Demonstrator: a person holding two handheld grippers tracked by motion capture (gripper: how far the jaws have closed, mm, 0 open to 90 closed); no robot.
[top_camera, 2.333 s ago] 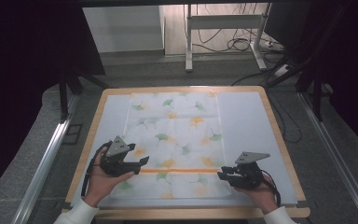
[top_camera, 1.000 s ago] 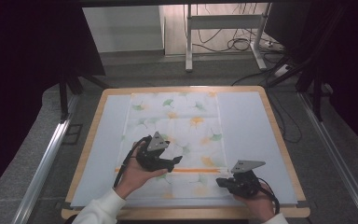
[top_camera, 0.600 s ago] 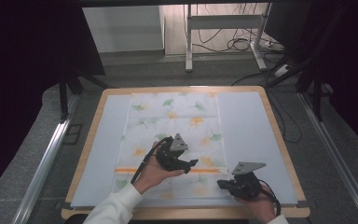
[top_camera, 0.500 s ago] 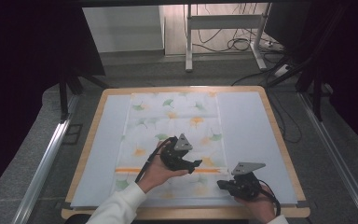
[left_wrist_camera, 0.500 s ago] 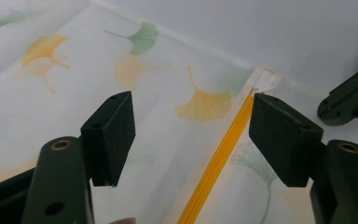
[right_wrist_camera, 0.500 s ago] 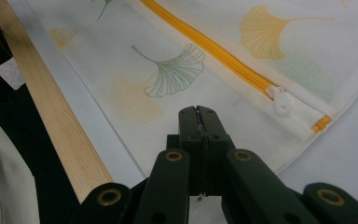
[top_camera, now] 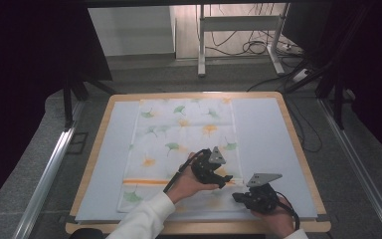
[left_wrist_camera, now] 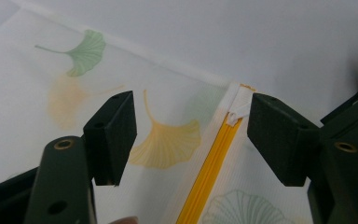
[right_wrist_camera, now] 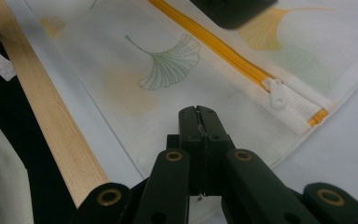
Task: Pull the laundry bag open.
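A white mesh bag (top_camera: 184, 149) printed with ginkgo leaves lies flat at the middle of the counter (top_camera: 99, 149). The left hand-held gripper (left_wrist_camera: 189, 133) hangs with jaws spread wide over the bag's white zipper pull (left_wrist_camera: 235, 114), toward 5 o'clock. The right hand-held gripper (right_wrist_camera: 199, 114) rests with jaws pressed together on the bag's 5 o'clock corner; whether fabric sits between them cannot be told.

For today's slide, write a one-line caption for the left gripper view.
Open left gripper poised over a ginkgo-print mesh bag, its white zipper pull at the end of the orange zipper.
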